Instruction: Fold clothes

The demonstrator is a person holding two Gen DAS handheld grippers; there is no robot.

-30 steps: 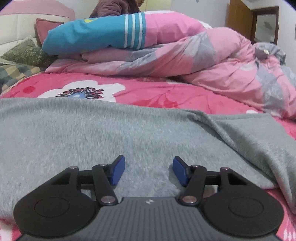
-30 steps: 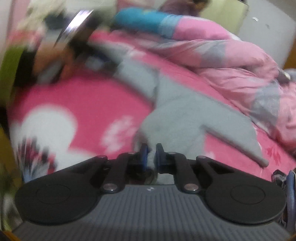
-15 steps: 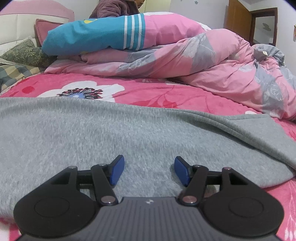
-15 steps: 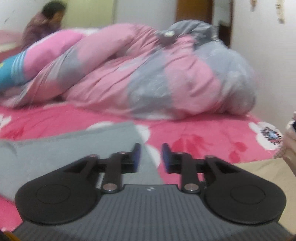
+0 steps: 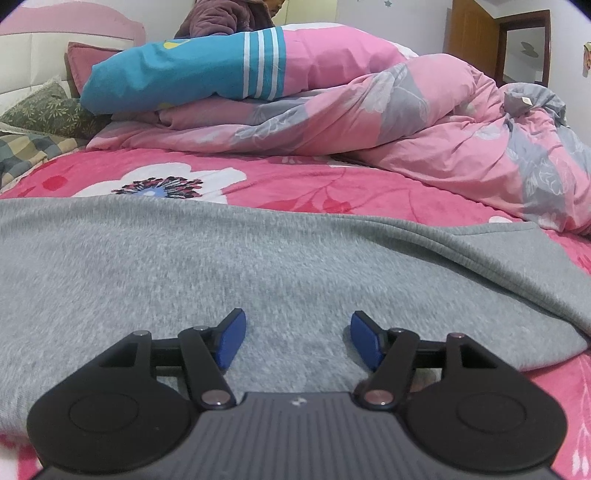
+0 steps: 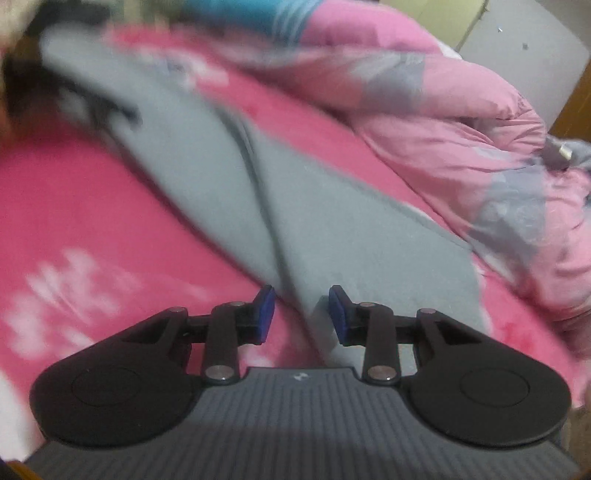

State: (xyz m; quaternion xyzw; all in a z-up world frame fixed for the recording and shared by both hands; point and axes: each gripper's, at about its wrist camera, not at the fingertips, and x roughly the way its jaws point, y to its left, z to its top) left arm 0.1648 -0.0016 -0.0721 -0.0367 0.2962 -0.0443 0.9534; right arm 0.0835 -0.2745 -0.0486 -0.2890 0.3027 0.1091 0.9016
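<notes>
Pink floral bedspread (image 5: 295, 192) is carrying a flat grey knit garment (image 5: 258, 266); left gripper (image 5: 297, 334) is opening, empty, while right gripper (image 6: 301, 308) is hovering part-open at its lower-centre edge, probably needing to pinch next.

No readable text, only a small pale emblem on each gripper body, no words

A bed (image 5: 295, 184) in a pink floral sheet is filling the foreground. A pink-grey duvet (image 5: 424, 122) is lying heaped along its far side, with a blue-pink pillow (image 5: 207, 70) resting on top. A padded headboard (image 5: 44, 44) is standing at left. A wooden door (image 5: 472, 33), possibly ajar, is showing beside a pale wall (image 5: 388, 18).
</notes>
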